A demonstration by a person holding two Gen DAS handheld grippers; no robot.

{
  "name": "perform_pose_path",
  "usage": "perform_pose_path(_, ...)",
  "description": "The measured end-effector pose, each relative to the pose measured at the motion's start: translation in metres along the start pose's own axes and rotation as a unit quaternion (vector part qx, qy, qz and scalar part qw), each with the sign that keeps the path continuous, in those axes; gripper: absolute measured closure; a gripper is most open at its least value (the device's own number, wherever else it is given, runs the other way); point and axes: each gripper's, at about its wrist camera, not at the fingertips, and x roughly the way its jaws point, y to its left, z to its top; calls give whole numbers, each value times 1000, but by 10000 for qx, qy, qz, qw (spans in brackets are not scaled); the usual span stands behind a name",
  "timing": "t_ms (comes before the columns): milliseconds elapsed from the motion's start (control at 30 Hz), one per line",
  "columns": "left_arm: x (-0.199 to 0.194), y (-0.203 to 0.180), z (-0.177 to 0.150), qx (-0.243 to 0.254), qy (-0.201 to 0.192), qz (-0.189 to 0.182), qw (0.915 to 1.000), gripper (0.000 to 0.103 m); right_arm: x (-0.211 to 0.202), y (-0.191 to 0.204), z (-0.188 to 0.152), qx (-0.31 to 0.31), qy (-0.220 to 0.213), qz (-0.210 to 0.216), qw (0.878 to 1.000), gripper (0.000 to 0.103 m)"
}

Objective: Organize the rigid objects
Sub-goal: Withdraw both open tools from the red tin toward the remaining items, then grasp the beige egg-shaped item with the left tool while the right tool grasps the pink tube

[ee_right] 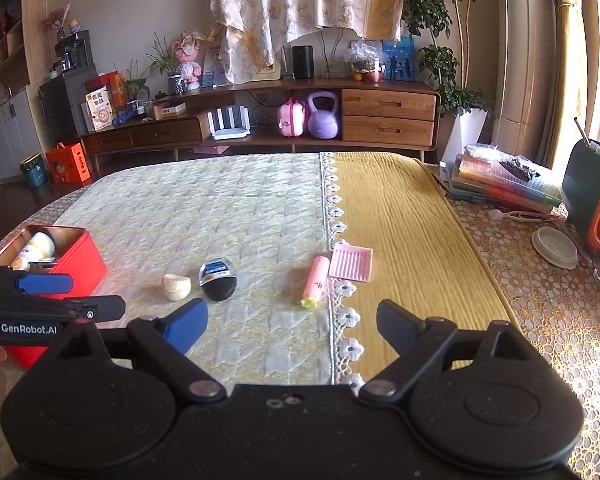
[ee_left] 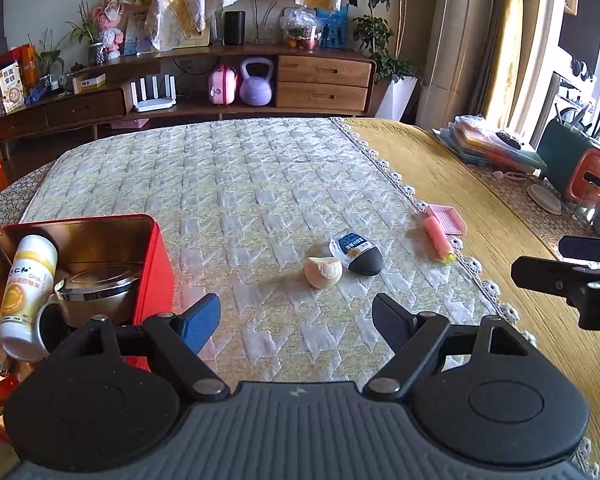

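- Here, in the left wrist view, my left gripper [ee_left: 296,322] has its jaws spread and empty; right of the red tin [ee_left: 150,264] lie the cream shell [ee_left: 323,272] and black pebble [ee_left: 360,254].
- In the right wrist view, my right gripper [ee_right: 292,326] is likewise spread; the pink tube [ee_right: 318,282] and pink tray [ee_right: 350,264] lie well right of the tin [ee_right: 80,264].

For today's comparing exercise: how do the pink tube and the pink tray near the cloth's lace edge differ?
The pink tube is round and long with a yellow-green end; the pink tray is flat, squarish and ridged. The tube is the deeper salmon pink, while the tray is paler. The tube lies on the quilted cloth, whereas the tray sits mostly on the yellow one. Both are pink, lie side by side and remain outside the red tin.
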Motion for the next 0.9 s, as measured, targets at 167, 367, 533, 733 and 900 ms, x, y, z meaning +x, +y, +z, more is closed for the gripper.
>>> perform_pose_path(167, 28, -5, 5, -2, 41, 87, 10000, 20, 36, -6, 3, 27, 117, -68, 9999, 23)
perform_pose_path(367, 55, -6, 7, 9, 88, 222, 9997, 20, 71, -6, 4, 42, 284, -132, 9995, 29)
perform_pose_path(533, 71, -7, 7, 13, 166, 204, 9997, 20, 93, -8, 4, 159, 398, -230, 9988, 42)
perform_pose_path(733, 82, -11, 8, 68, 171, 243, 9995, 33, 107, -12, 3, 322, 469, -213, 9982, 56)
perform_pose_path(900, 83, -14, 10, 134, 105, 172, 9997, 59, 110, -12, 5, 287, 427, -314, 9982, 67)
